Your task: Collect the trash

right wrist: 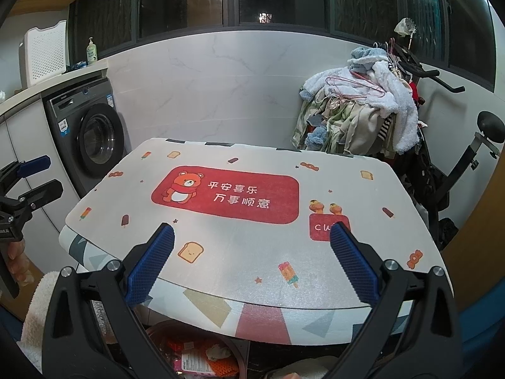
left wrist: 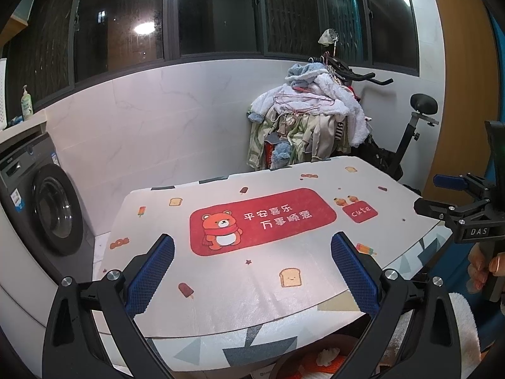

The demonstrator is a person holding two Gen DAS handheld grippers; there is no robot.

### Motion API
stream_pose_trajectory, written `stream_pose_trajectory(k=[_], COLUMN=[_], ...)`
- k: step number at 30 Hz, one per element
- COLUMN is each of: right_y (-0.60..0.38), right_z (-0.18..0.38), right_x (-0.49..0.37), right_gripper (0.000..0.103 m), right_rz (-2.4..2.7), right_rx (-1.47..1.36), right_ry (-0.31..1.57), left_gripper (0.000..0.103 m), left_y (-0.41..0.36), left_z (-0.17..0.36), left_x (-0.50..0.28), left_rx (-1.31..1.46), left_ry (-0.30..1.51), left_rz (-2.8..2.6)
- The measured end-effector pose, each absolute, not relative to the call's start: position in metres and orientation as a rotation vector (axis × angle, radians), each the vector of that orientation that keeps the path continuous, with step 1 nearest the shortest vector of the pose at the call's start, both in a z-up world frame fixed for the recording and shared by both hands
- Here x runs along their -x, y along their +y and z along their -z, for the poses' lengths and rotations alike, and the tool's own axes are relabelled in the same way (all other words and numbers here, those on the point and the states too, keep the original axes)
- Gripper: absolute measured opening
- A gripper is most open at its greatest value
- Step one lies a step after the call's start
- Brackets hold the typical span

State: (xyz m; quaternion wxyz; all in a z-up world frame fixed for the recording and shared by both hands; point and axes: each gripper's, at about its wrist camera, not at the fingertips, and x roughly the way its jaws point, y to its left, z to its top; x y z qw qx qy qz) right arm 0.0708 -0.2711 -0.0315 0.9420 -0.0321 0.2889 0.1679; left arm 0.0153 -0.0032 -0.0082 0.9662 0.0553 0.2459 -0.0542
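A table (left wrist: 284, 341) (right wrist: 202, 303) carries a white mat with a red bear panel (left wrist: 262, 219) (right wrist: 225, 194). No loose trash shows on the mat. Under the table's front edge stands a round bin (right wrist: 240, 357) holding crumpled paper (right wrist: 217, 352) and wrappers; its rim and white paper (left wrist: 326, 357) show in the left wrist view. My left gripper (left wrist: 252, 271) is open and empty above the mat's near edge; it also shows in the right wrist view (right wrist: 38, 177). My right gripper (right wrist: 252, 268) is open and empty; it also shows in the left wrist view (left wrist: 438, 194).
A washing machine (left wrist: 50, 208) (right wrist: 91, 139) stands at the left under a counter with a soap bottle (right wrist: 92, 51) and a white basket (right wrist: 44, 53). A pile of clothes (left wrist: 309, 120) (right wrist: 363, 107) drapes an exercise bike (left wrist: 410, 145) (right wrist: 448, 183) behind the table at the right.
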Motion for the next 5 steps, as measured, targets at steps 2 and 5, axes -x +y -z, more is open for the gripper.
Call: stream_pose_trajectory(k=[2, 5], right_y=[-0.2714, -0.2697], right_z=[0.0310, 0.0337], right_x=[-0.0708, -0.0685], right_gripper=[0.097, 0.097], right_rz=[-0.343, -0.345], right_rx=[0.065, 0.068], right_ry=[0.593, 0.595], left_gripper=[0.097, 0.097], left_y=[-0.0038, -0.0036], left_z=[0.0090, 0.0110], left_x=[-0.0166, -0.0166], left_rx=[-0.115, -0.107], left_ry=[0.504, 0.512], left_rz=[0.107, 0.111])
